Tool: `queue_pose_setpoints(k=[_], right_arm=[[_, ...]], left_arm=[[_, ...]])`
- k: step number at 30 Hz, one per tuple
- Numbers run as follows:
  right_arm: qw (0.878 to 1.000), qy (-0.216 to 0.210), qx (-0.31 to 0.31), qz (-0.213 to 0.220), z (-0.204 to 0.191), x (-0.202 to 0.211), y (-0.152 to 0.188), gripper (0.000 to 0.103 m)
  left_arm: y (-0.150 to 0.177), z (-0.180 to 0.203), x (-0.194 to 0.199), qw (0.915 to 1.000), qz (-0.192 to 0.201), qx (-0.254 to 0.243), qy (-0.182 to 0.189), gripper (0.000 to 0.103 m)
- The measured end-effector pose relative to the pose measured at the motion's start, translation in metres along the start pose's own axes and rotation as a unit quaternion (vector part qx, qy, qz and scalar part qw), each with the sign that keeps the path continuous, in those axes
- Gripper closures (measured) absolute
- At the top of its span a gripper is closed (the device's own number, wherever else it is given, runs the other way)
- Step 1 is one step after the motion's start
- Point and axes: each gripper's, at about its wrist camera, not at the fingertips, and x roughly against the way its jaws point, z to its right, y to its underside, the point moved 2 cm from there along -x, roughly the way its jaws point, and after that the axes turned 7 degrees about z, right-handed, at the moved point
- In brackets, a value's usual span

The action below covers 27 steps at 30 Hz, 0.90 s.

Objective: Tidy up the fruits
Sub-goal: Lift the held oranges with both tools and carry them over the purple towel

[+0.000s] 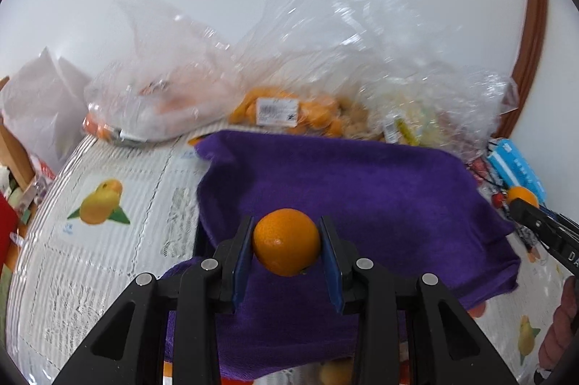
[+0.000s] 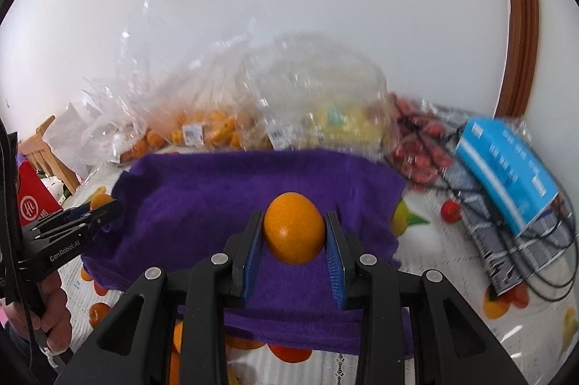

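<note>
- Our left gripper [image 1: 286,249] pinches 1 orange [image 1: 286,245] above the purple towel [image 1: 362,189].
- Our right gripper [image 2: 294,235] pinches another orange [image 2: 294,233] above it.
- Only the right wrist view shows a blue box [image 2: 506,168] right of the towel.
- Both grippers tilt downward.

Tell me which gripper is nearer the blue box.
Right. The right gripper, shut on an orange, hangs over the purple towel beside the blue box; the left gripper holds its orange at the towel's far edge.
</note>
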Motion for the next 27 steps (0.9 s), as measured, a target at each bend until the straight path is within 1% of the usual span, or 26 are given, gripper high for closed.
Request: queue_pose_setpoints(k=[5,12,18,27], right_arm=[[1.0,0.009,0.0,-0.003,0.007,-0.006,0.006,0.07],[1.0,0.005,-0.003,-0.006,0.01,-0.011,0.01,0.07],[1.0,0.004,0.006,-0.01,0.006,-0.015,0.015,0.07],[1.0,0.004,0.001,-0.012,0.008,-0.017,0.017,0.07]], left_arm=[[0.005,-0.004,-0.008,0.9999,-0.011,0.008,0.002,0.07],[0.009,-0.002,-0.01,0.9999,-0.009,0.001,-0.004,0.07],[0.012,0.001,-0.012,0.9999,-0.012,-0.002,0.0,0.07],[0.013,0.002,-0.012,0.9999,-0.014,-0.005,0.002,0.07]])
